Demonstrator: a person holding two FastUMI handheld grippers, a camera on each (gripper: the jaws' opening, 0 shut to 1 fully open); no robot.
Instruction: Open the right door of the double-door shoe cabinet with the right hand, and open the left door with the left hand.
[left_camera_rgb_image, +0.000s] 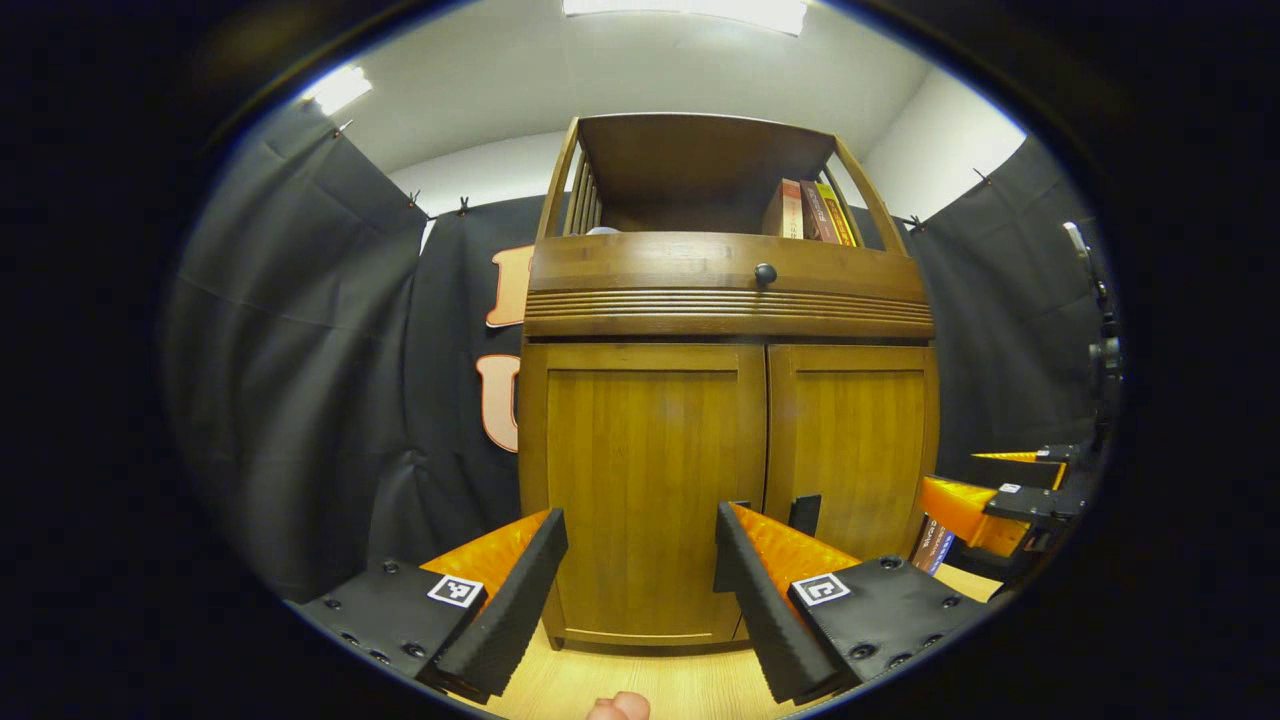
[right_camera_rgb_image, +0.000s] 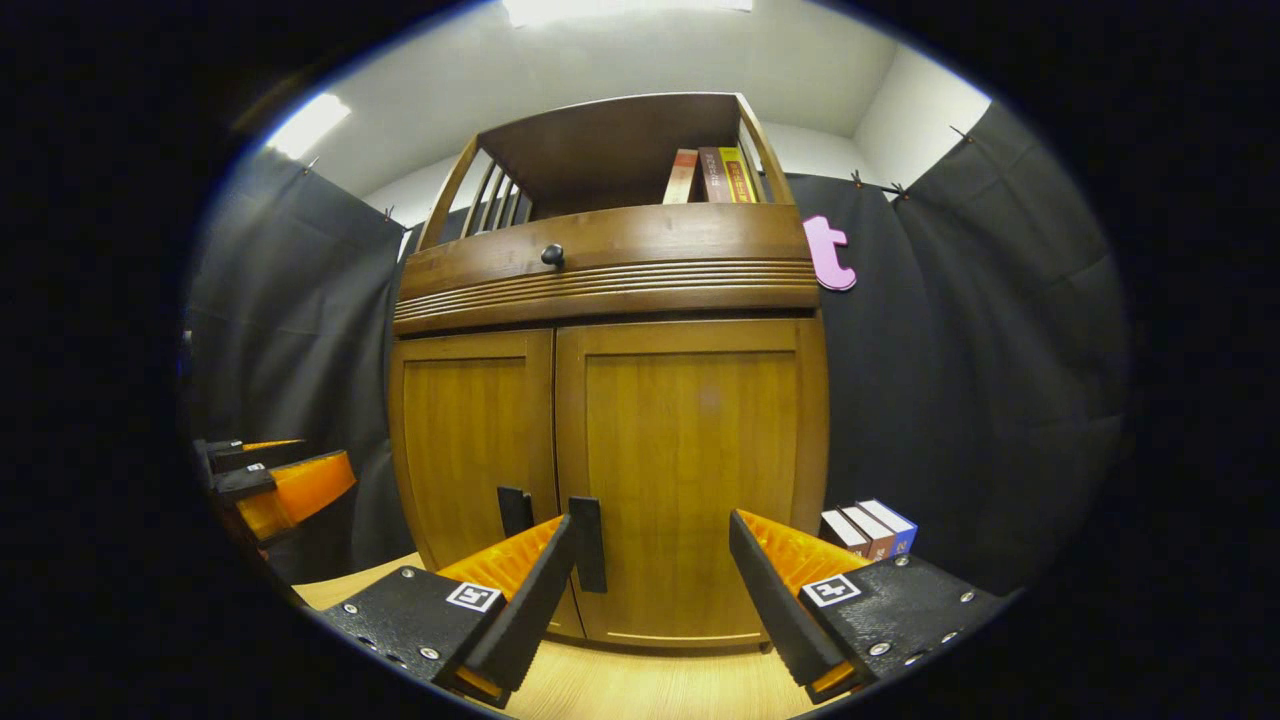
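Note:
A wooden shoe cabinet (left_camera_rgb_image: 727, 300) stands against the black cloth, both lower doors closed. The left door (left_camera_rgb_image: 640, 490) fills the space ahead of my left gripper (left_camera_rgb_image: 640, 560), which is open and a short way off. The right door (left_camera_rgb_image: 855, 445) carries a black handle (left_camera_rgb_image: 804, 513). In the right gripper view the right door (right_camera_rgb_image: 695, 480) faces my right gripper (right_camera_rgb_image: 650, 565), open, its left finger close to the right door's black handle (right_camera_rgb_image: 588, 544). The left door's handle (right_camera_rgb_image: 515, 510) sits just beside it. The other gripper (right_camera_rgb_image: 290, 490) shows at far left.
Books (right_camera_rgb_image: 712, 175) stand on the cabinet's open upper shelf, above a drawer with a black knob (right_camera_rgb_image: 552, 255). More books (right_camera_rgb_image: 868, 528) stand on the wooden floor (right_camera_rgb_image: 650, 690) to the cabinet's right. Black cloth hangs on both sides.

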